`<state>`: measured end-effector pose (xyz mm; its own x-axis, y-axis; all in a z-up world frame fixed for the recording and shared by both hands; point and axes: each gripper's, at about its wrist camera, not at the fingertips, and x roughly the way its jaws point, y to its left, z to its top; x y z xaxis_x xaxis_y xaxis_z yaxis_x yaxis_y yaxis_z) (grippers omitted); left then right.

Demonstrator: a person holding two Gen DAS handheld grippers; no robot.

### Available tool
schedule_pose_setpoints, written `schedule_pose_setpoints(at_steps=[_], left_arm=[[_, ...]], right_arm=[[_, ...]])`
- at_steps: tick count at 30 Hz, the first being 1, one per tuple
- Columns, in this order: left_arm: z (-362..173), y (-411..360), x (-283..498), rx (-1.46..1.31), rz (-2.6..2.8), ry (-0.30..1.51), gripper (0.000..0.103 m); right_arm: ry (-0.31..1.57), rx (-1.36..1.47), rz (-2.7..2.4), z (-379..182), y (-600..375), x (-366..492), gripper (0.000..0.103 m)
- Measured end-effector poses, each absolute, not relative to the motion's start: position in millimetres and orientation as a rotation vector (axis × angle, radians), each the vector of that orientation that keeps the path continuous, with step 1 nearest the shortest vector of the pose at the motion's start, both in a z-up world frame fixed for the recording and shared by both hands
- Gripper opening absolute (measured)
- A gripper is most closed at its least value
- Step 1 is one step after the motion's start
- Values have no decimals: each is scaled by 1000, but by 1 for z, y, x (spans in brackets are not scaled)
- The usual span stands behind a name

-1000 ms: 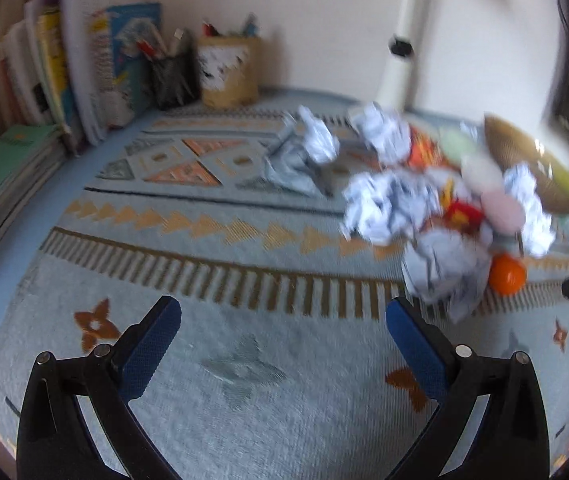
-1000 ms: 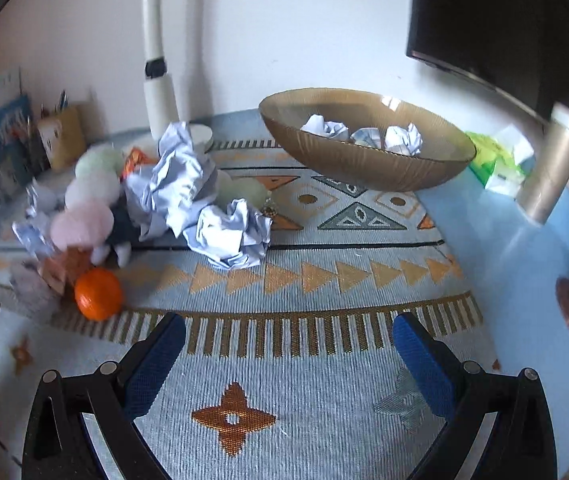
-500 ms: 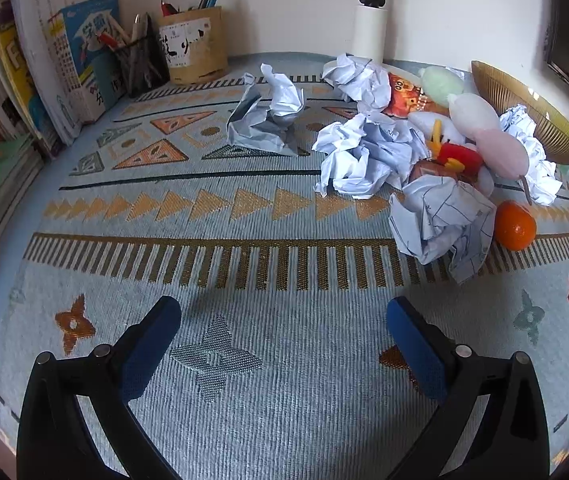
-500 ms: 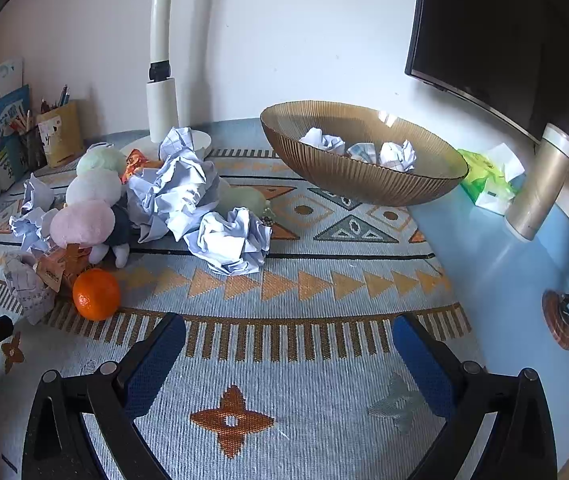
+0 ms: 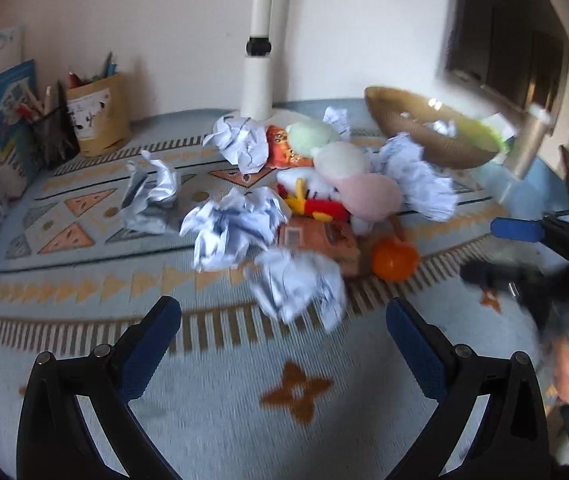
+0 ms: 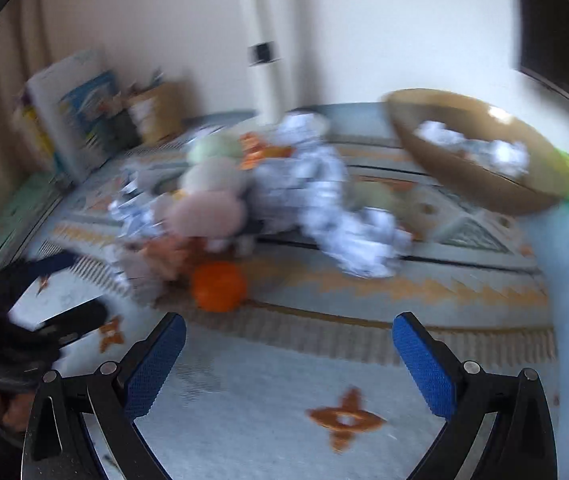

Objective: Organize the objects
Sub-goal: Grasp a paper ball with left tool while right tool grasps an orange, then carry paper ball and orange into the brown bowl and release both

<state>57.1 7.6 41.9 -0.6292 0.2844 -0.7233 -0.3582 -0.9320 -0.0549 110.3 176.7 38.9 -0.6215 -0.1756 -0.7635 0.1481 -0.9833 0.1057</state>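
Home study desk: patterned mat [image 5: 84, 320], pencil holders [image 5: 98, 120], books [image 5: 0, 128], lamp pole [image 5: 258, 60].

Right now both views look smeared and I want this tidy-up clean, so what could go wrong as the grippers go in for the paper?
1. The nearest crumpled paper lies against the orange; a grab by the open left gripper could nudge it rolling.
2. Both grippers converge on one pile; the right gripper could collide with the left.
3. Motion blur suggests fast movement, so a closing grasp may miss or catch the plush toy.
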Motion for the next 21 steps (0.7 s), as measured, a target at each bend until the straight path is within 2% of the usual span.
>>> schedule_pose_setpoints(at_steps=[1, 2, 3, 5, 6, 7, 8, 9, 13, 14, 17, 21], left_arm=[[38, 12, 49, -1145, 2543, 133, 99], [35, 12, 45, -1157, 2526, 113, 92], [34, 10, 41, -1162, 2489, 76, 90], [31, 7, 37, -1162, 2426, 3, 88], [30, 7, 34, -1161, 2416, -11, 85], [28, 7, 32, -1169, 2415, -14, 75], [26, 7, 31, -1177, 2412, -25, 56], [25, 6, 30, -1170, 2394, -58, 49], [31, 6, 40, -1110, 2417, -53, 44], [33, 3, 44, -1098, 2417, -70, 43], [37, -6, 55, -1055, 2392, -149, 43], [38, -9, 68, -1023, 2414, -158, 43]], right_arm=[[-24, 1292, -2648, 38, 171, 105, 103], [-18, 1327, -2607, 35, 167, 100, 100], [-31, 1346, -2557, 31, 164, 96, 89], [-31, 1353, -2494, 27, 162, 92, 79], [4, 1348, -2499, 25, 160, 90, 78], [41, 1345, -2507, 22, 157, 87, 77], [58, 1351, -2496, 19, 153, 84, 71], [52, 1358, -2471, 15, 148, 80, 61], [37, 1342, -2477, 8, 139, 68, 48], [20, 1320, -2460, 10, 139, 72, 36], [-9, 1300, -2485, 17, 146, 83, 36], [-151, 1284, -2524, 28, 180, 119, 36]])
